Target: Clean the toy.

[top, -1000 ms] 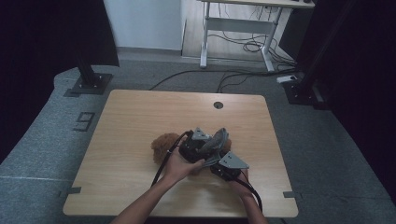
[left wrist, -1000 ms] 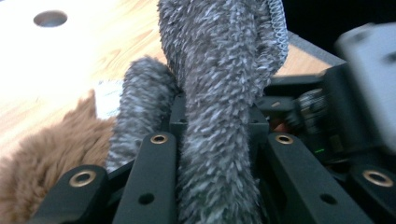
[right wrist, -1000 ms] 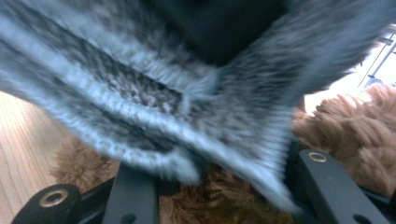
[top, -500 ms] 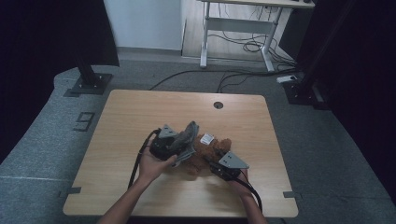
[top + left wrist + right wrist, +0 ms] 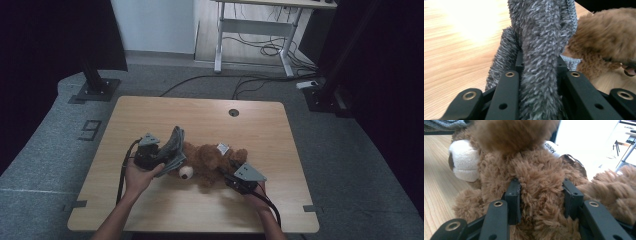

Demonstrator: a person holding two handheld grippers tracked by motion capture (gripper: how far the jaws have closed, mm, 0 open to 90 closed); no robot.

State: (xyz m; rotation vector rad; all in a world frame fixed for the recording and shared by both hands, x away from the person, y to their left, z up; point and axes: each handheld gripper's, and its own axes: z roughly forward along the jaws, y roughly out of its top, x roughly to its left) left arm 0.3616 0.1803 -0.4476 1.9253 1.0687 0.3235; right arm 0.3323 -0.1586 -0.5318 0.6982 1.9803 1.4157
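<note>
A brown teddy bear lies on its side in the middle of the wooden table, its white muzzle toward the near edge. My left gripper is shut on a grey fuzzy knitted garment just left of the bear's head. In the left gripper view the garment fills the gap of that gripper, with the bear behind at right. My right gripper is shut on the bear's body; its pads sink into the fur around that gripper. A white label shows on the bear.
A round cable hole sits near the table's far edge. Beyond the table are a desk frame, floor cables and two black stand bases. Bare tabletop lies to the far left and far right.
My left gripper has travelled leftward with the grey garment, from over the bear's body to beside its head. The bear now lies uncovered. The right gripper has kept its place.
</note>
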